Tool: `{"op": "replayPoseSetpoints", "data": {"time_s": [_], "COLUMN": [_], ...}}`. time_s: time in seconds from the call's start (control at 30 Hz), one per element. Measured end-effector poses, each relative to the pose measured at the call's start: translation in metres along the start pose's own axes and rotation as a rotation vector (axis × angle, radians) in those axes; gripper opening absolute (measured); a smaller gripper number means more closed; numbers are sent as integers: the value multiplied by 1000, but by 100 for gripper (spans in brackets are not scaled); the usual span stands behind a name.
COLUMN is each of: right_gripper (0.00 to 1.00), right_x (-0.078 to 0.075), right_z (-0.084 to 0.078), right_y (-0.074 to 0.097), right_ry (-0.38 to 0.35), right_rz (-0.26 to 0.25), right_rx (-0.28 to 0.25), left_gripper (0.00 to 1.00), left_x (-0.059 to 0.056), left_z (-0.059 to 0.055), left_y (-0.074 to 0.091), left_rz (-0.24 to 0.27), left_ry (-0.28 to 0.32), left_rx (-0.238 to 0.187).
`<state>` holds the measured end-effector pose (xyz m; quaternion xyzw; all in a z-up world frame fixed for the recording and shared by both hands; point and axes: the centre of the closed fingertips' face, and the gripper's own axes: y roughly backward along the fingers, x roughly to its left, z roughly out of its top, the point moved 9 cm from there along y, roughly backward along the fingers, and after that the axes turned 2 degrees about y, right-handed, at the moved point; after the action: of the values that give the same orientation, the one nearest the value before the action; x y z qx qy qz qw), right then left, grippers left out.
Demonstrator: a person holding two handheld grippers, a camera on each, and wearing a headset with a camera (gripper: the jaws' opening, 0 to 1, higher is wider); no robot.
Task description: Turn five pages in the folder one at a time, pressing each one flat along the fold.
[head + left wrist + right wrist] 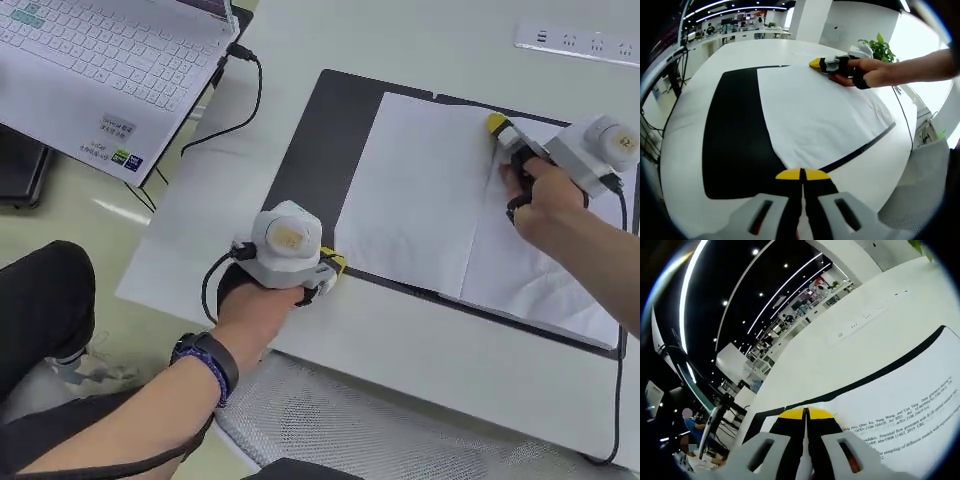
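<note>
Where the right claw point(497, 124) rests, the folder point(320, 150) lies open beneath it.

**Two Grippers Work an Open Folder**

A person at a white workbench point(420, 350) holds a gripper in each hand over an open black folder point(310, 170). The left gripper point(335, 264) has its yellow tip at the folder's near edge, just beside the corner of the left page point(420, 190), which lies flat ahead of it. The right gripper point(497, 125) sets its yellow tip on the paper at the far end of the fold point(483, 215). The creased right page point(545, 275) spreads below the hand holding that gripper. A white laptop point(100, 70) with a black cable point(240, 100) sits well off beyond the left gripper, and a power strip point(578, 42) lies beyond the right one.
</note>
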<state>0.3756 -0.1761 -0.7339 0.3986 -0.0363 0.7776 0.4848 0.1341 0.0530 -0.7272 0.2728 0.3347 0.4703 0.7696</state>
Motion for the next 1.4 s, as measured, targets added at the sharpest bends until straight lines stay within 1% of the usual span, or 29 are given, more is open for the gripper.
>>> {"op": "replayPoseSetpoints", "data": {"time_s": [0.13,0.2,0.27,0.3,0.37,0.4,0.47,0.6,0.63,0.7,0.77,0.83,0.9,1.03,1.13,1.27,1.4], "right_gripper": [0,0,0,0,0,0,0,0,0,0,0,0,0,0,0,0,0], "right_x": [-7,-9,-9,-9,-10,-10,-7,0,4,3,8,6,9,20,24,27,29], "right_z": [5,7,6,6,5,4,1,-8,-10,-9,-13,-17,-19,-25,-31,-36,-38], "right_y": [-8,-11,-10,-10,-10,-9,-5,6,10,9,15,18,24,36,44,53,65], "right_ry": [-13,2,1,12,59,55,71,136,143,158,175,177,170,193,201,206,203], "right_rz": [-12,-12,-10,-7,-8,-8,0,30,35,40,49,59,65,77,87,91,90], "right_rx": [-8,-9,-5,-4,4,5,17,55,62,73,82,88,90,116,126,127,117], "left_gripper": [0,0,0,0,0,0,0,0,0,0,0,0,0,0,0,0,0], "left_x": [0,0,1,1,0,1,1,1,1,1,1,0,0,0,-1,0,0], "left_z": [0,0,0,0,0,-1,-1,-1,-1,-1,-1,-1,-1,-1,-1,-1,-2], "left_y": [0,-1,-2,-1,-1,-1,-2,-1,-1,-1,-1,0,0,0,1,0,0], "left_rz": [0,0,-1,-2,-1,-1,-2,-5,-5,-6,-6,-5,-5,-4,-3,-3,-4], "left_ry": [2,3,2,2,3,1,1,-3,-4,-5,-5,-3,0,-8,-19,-18,-18], "left_rx": [-1,-1,-1,-2,-3,-4,-5,-4,-4,-5,-7,-8,-10,-16,-15,-17,-19]}}
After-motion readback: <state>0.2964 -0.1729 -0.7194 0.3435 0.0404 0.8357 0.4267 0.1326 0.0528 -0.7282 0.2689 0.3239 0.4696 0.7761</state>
